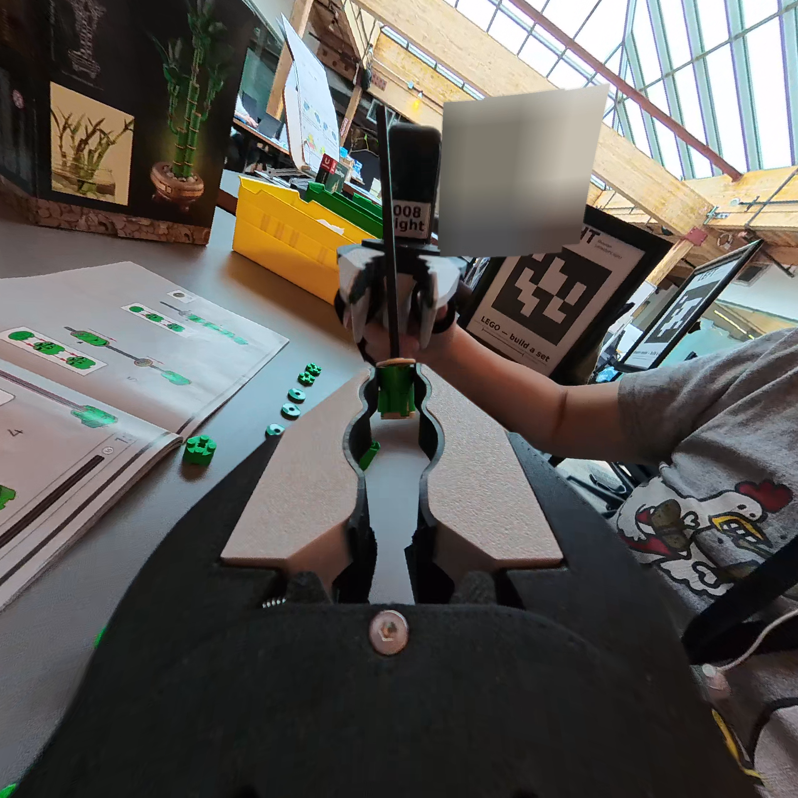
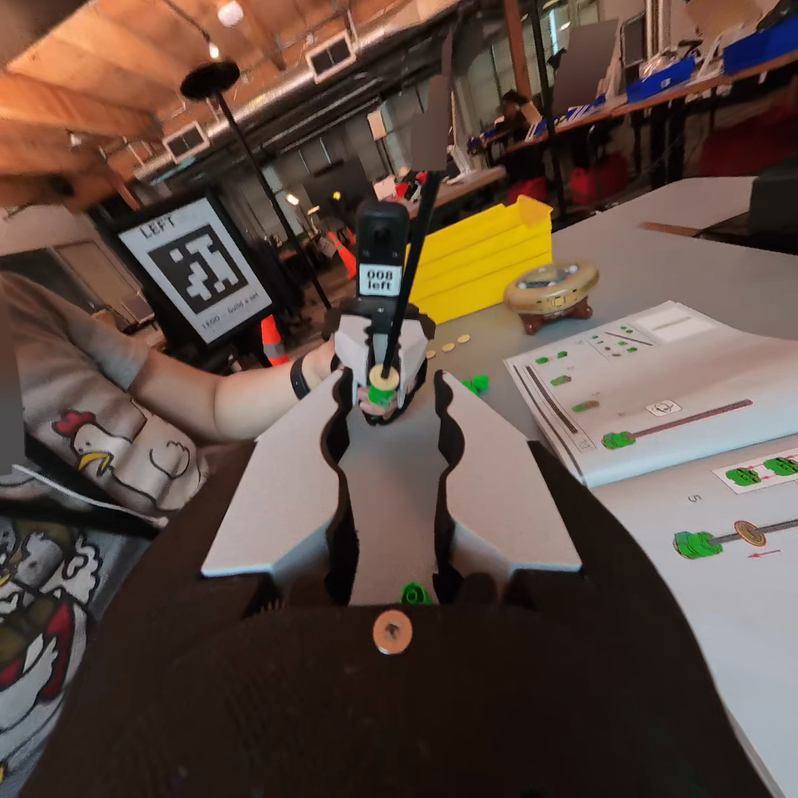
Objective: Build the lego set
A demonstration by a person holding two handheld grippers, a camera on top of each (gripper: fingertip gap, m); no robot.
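Right, L to R: booklet (image 1: 108, 367) open on tabletop (image 1: 259, 242), loose green bits (image 1: 199, 450) beside it. Left gripper (image 1: 396, 401) fingers clamp the green stack (image 1: 396, 395) w/ tan disc (image 1: 396, 362), black rod (image 1: 391, 259) upright. Right gripper (image 2: 391, 388) fingers apart, empty. Rod: light, thin, prob. bendy — grip near the stack.

Each wrist camera looks along its own fingers, close, facing the other; both share the rod (image 1: 392, 276) (image 2: 403, 293) and booklet (image 1: 129, 371) (image 2: 673, 388).
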